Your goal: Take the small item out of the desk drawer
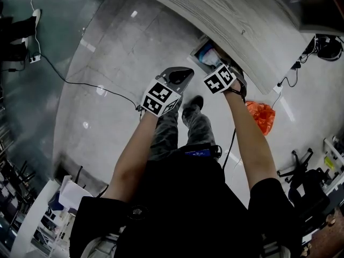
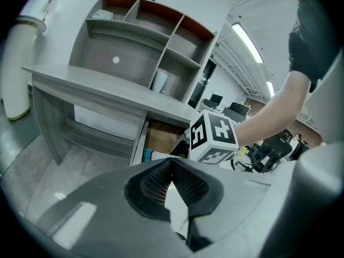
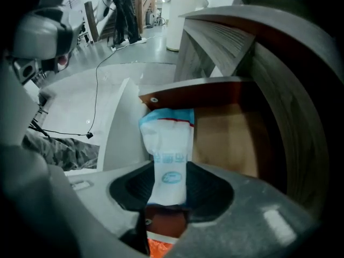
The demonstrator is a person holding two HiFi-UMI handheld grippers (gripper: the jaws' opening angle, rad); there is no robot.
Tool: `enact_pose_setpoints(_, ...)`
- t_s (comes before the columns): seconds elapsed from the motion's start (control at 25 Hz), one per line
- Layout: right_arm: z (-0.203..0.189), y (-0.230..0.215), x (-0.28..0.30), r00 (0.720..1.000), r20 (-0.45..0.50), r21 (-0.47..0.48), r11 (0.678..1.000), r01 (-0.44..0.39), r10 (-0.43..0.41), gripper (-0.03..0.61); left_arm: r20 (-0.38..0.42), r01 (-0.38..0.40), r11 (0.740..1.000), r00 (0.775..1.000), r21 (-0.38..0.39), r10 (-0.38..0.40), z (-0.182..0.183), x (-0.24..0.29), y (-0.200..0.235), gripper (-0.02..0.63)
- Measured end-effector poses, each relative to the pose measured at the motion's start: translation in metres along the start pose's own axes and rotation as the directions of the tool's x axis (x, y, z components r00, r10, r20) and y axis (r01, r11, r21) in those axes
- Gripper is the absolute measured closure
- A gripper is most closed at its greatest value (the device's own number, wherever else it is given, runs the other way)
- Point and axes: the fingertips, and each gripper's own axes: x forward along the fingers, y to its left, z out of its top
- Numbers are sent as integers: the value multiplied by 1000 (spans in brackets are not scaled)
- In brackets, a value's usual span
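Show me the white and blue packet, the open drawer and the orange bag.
White and blue plastic packet [image 3: 167, 155]: right gripper view, its printed middle.
Open brown wooden drawer [image 3: 228, 138]: right gripper view, bare inside board.
Orange plastic bag [image 1: 262, 117]: head view, its middle.

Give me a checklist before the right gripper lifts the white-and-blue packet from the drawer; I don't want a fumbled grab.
1. Drawer open: ok.
2. Packet between the jaws of the right gripper: ok.
3. Pads pressing on the packet: not ok, gaps show on both sides.
4. Left gripper shut, empty, clear of the drawer: ok.
5. Packet's lower end free: cannot tell, the right gripper hides it.
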Motion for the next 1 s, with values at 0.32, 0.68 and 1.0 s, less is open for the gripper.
enact_pose_setpoints(0.32,5,0,-23,998,60,-1,1000,10,-10,417,-1,-5,1000,1000,13,5,5,-7,0,614)
enact_pose_setpoints(0.68,5,8,-63,995,101,-27,1000,-2,5,417,5,-2,999,1000,36,2,20,-17,-15,614)
enact_pose_setpoints(1.0,14,14,-109,986,166,21,1000,-21,17,417,21,-2,999,1000,49,1,35,-31,-27,614)
